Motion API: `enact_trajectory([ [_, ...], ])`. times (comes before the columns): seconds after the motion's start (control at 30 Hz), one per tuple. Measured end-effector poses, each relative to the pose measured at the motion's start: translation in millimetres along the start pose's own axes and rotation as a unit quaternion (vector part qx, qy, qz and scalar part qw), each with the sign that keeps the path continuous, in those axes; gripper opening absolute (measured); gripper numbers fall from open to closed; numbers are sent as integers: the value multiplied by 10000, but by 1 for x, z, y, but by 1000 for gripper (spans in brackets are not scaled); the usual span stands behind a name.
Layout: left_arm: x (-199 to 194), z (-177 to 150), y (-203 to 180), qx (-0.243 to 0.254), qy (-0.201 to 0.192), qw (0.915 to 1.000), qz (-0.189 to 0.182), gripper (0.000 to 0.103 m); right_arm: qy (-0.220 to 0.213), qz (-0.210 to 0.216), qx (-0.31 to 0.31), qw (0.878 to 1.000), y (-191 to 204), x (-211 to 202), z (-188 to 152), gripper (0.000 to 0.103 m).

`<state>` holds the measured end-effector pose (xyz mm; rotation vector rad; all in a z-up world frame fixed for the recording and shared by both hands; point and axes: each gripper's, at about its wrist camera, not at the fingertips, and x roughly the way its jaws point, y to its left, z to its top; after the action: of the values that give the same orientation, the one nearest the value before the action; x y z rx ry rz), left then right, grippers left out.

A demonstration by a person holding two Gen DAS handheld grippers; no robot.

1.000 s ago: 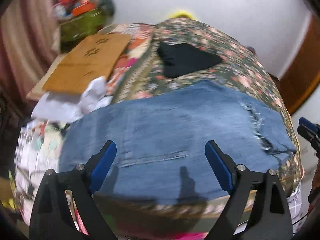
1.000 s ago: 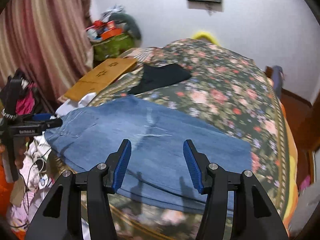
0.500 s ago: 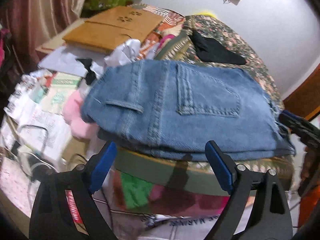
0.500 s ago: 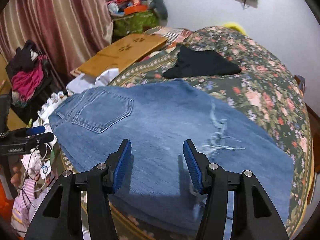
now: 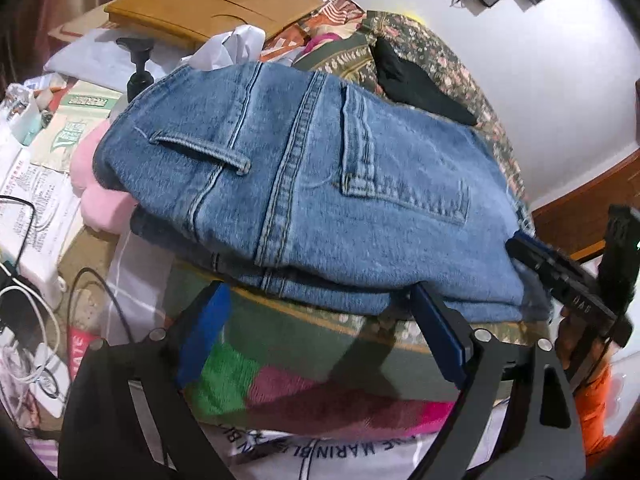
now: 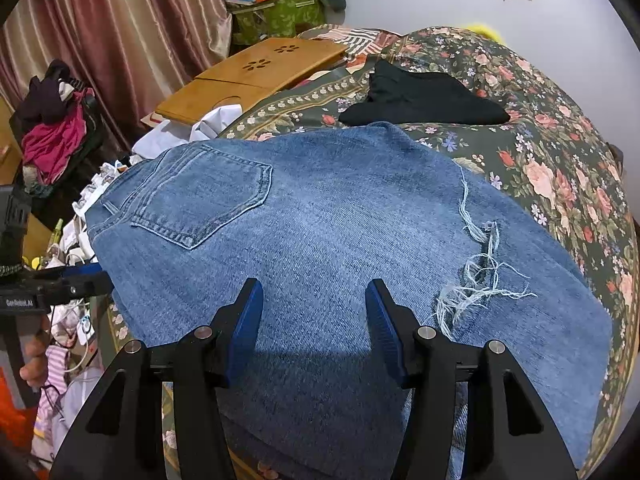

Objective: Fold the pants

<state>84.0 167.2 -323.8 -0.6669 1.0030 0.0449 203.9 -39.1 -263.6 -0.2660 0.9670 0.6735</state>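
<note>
Blue jeans lie folded in layers on the floral bed, back pocket up, with a frayed rip near the right end. My left gripper is open and empty, just below the jeans' near edge at the waist end. My right gripper is open and empty, hovering over the middle of the jeans. The right gripper also shows at the right edge of the left wrist view, by the jeans' right end. The left gripper shows at the left edge of the right wrist view.
A black folded garment lies farther back on the floral bedspread. A wooden lap table, white cloth and clutter of papers, cables and a pink item crowd the left side. A curtain hangs at the left.
Both grippers have moved closer to the jeans and dropped lower. The left view now looks at the waist end from below the bed's edge. Both stay open.
</note>
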Motion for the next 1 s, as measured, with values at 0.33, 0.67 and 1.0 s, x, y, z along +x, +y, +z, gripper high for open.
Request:
enact_trajectory([
  [0.33,0,15,21,-543,-12,9957,-756,91,-14,79,-4,10000,-1,4,2,53],
  [0.67,7,20,42,-1461,239,9820,-1176,91,-54,62,-88,9999,0,6,1,54],
  [1.0,15,33,49,-1753,192,9752,-1341,86,-80,98,-78,9999,-1,7,0,54],
])
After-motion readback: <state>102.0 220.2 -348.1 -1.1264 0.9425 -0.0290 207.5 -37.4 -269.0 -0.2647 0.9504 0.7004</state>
